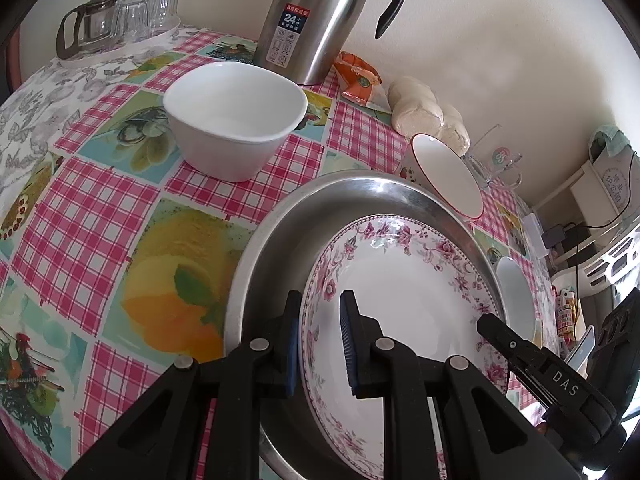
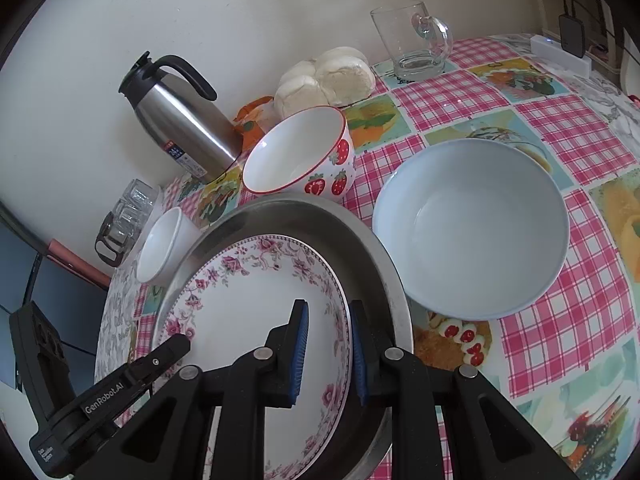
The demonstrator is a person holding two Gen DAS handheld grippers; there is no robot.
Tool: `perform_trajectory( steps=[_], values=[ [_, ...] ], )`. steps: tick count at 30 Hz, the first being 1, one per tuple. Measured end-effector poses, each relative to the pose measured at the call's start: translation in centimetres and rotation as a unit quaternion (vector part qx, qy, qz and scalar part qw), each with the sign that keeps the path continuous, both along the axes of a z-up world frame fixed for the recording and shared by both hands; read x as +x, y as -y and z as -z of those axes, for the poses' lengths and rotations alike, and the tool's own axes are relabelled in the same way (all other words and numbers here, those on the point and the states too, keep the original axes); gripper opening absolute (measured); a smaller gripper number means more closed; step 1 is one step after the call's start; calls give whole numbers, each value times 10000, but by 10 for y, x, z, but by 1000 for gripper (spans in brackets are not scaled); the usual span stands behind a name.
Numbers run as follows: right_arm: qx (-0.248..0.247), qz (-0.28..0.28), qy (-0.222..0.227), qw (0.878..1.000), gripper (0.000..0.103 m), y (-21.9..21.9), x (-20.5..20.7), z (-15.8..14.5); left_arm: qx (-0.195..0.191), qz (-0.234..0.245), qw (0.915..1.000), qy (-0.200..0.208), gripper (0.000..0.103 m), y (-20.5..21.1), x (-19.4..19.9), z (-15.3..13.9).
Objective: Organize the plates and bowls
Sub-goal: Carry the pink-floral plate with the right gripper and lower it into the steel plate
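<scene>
A floral-rimmed white plate (image 1: 412, 292) (image 2: 240, 304) lies inside a round steel pan (image 1: 280, 248) (image 2: 360, 240). My left gripper (image 1: 320, 300) is shut on the plate's left rim, one blue pad inside and one outside. My right gripper (image 2: 328, 308) is shut on the opposite rim in the same way. Each gripper also shows in the other's view, the right gripper (image 1: 492, 326) and the left gripper (image 2: 180, 344). A white bowl (image 1: 234, 120) (image 2: 164, 248), a strawberry bowl (image 1: 448, 176) (image 2: 300, 152) and a pale blue bowl (image 2: 472, 228) (image 1: 514, 292) stand around the pan.
A steel thermos jug (image 1: 316, 20) (image 2: 184, 128), an orange packet (image 1: 358, 76) and bagged buns (image 1: 420, 108) (image 2: 328, 76) line the wall. A glass mug (image 2: 412, 40) stands far right. A tray of glasses (image 1: 120, 20) sits in the far left corner. The chequered tablecloth (image 1: 100, 208) covers the table.
</scene>
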State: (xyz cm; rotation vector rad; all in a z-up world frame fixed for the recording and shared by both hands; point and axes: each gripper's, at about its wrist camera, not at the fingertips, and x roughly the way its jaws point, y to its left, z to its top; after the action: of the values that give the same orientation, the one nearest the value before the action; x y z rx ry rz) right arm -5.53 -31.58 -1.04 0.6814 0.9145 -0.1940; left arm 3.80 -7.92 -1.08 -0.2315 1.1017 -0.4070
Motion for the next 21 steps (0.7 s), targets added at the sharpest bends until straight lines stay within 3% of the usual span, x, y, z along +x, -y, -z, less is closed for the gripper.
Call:
perform_trajectory(
  steps=[21],
  values=[
    [-298, -271, -76, 9992, 22, -14, 5, 2, 216, -107, 9996, 162, 18, -3, 2, 3]
  ],
)
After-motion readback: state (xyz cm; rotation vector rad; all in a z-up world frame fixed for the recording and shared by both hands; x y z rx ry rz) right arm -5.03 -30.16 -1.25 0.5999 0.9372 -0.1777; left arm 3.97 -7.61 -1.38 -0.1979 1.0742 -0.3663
